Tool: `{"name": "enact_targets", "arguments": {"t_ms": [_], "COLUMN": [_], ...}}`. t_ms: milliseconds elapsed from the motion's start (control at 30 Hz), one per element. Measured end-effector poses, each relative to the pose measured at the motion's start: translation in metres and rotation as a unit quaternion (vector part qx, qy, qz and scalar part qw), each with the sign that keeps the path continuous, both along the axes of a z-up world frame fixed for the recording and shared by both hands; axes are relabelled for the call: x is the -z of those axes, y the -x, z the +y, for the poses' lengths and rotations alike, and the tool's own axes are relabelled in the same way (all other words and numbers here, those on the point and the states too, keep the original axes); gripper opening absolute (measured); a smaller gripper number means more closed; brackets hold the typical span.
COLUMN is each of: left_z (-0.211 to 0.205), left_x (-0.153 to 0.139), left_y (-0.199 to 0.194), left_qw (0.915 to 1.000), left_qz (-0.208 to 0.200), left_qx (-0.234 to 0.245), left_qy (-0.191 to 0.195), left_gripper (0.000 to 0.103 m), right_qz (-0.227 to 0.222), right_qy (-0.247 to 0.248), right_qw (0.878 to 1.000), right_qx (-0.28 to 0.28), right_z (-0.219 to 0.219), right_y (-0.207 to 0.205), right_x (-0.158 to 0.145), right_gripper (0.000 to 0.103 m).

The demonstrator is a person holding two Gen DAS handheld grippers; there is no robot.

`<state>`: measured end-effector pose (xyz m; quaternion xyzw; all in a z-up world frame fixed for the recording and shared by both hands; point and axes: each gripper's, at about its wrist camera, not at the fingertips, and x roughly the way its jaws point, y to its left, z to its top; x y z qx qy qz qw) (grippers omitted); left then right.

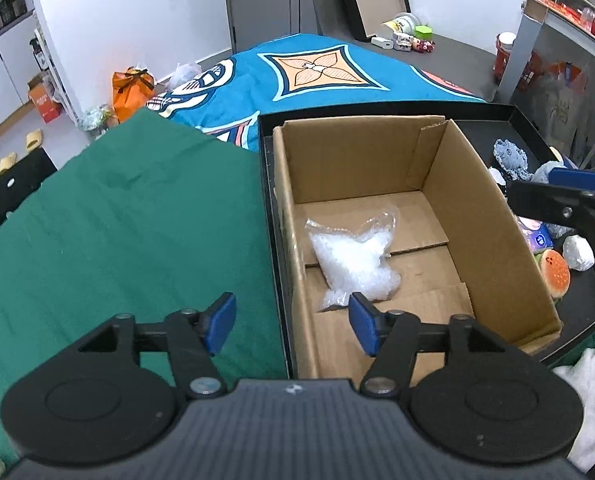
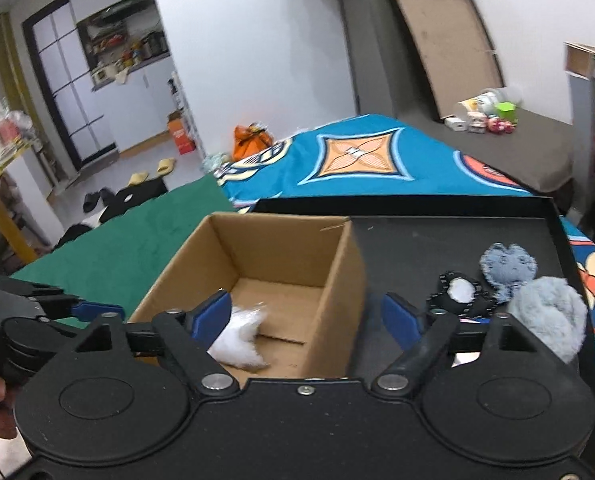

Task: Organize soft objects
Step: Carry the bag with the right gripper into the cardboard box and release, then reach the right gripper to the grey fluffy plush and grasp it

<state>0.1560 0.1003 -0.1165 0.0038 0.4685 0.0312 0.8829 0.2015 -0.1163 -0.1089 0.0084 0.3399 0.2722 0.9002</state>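
A cardboard box (image 1: 493,216) stands in a black tray (image 1: 529,124). A clear bag of white stuffing (image 1: 353,260) lies on the box floor; it also shows in the right wrist view (image 2: 241,344). My left gripper (image 1: 291,326) is open and empty over the box's near left edge. My right gripper (image 2: 307,316) is open and empty above the box's right wall (image 2: 345,292). To the right in the tray lie a denim patch (image 2: 507,268), a grey fluffy ball (image 2: 549,316), a black-and-white piece (image 2: 459,294) and an orange burger toy (image 1: 555,274).
A green cloth (image 1: 117,232) covers the surface left of the tray. A blue patterned blanket (image 1: 317,72) lies beyond. The right gripper shows at the right edge of the left wrist view (image 1: 569,196). Bags and slippers sit on the floor far left.
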Motion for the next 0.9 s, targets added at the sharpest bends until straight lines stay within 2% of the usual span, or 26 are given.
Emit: {"name": "enact_targets", "arguments": {"t_ms": [233, 433, 633, 733, 900], "left_z": [-0.012, -0.024, -0.034, -0.038, -0.043], "left_x": [-0.001, 0.0, 0.0, 0.002, 0.007], "left_y": [-0.009, -0.017, -0.026, -0.033, -0.041], "left_qw": [0.9995, 0.9984, 0.9975, 0.9962, 0.995], "left_qz": [0.018, 0.032, 0.04, 0.052, 0.065], "left_qx": [0.014, 0.018, 0.002, -0.004, -0.017], "left_qy": [-0.022, -0.044, -0.058, -0.07, -0.074], "left_gripper": [0.078, 0.083, 0.085, 0.088, 0.093], "right_qz": [0.008, 0.009, 0.008, 0.022, 0.025], "right_qy": [-0.019, -0.036, -0.036, -0.055, -0.057], "right_qw": [0.998, 0.996, 0.993, 0.991, 0.989], "right_qx": [0.054, 0.086, 0.112, 0.122, 0.137], "right_z": [-0.032, -0.057, -0.073, -0.084, -0.097], "right_y": [-0.014, -0.019, -0.027, -0.031, -0.035], "right_x": [0.01, 0.016, 0.024, 0.028, 0.033], "right_gripper": [0.087, 0.098, 0.103, 0.103, 0.103]}}
